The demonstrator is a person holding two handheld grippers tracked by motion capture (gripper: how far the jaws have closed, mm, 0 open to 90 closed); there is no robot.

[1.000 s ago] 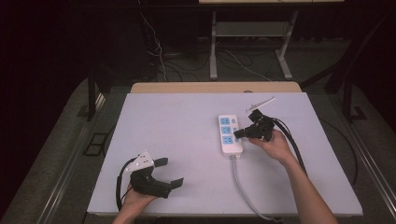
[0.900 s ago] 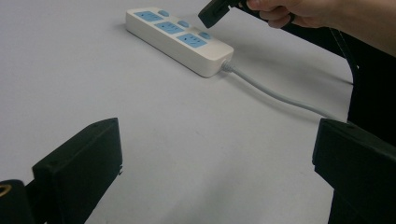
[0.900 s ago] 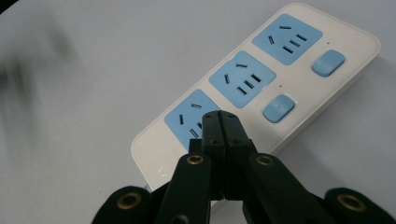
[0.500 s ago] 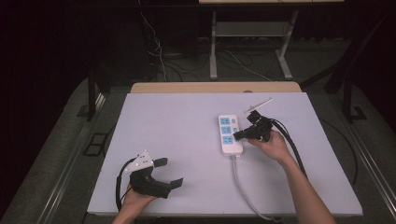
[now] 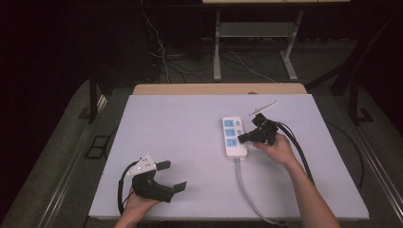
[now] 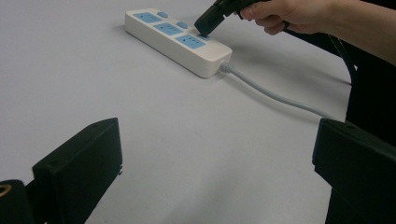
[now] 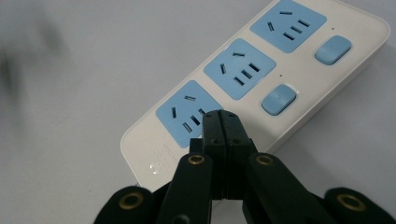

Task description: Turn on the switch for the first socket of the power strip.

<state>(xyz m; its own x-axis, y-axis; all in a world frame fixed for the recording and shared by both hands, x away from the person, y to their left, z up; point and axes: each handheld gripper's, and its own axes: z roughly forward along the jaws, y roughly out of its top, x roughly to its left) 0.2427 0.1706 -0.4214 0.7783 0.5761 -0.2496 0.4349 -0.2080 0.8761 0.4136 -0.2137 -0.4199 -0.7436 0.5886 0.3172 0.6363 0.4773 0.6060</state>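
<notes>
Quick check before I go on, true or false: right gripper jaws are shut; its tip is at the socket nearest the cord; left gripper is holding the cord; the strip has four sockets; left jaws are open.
1. The right gripper has its jaws shut. True.
2. Its tip is at the power strip end nearest the cord. True, by the nearest blue socket.
3. The left gripper holds the cord. False: it rests apart at the table front, holding nothing.
4. The strip has four sockets. False: three.
5. The left jaws are open. True.
</notes>
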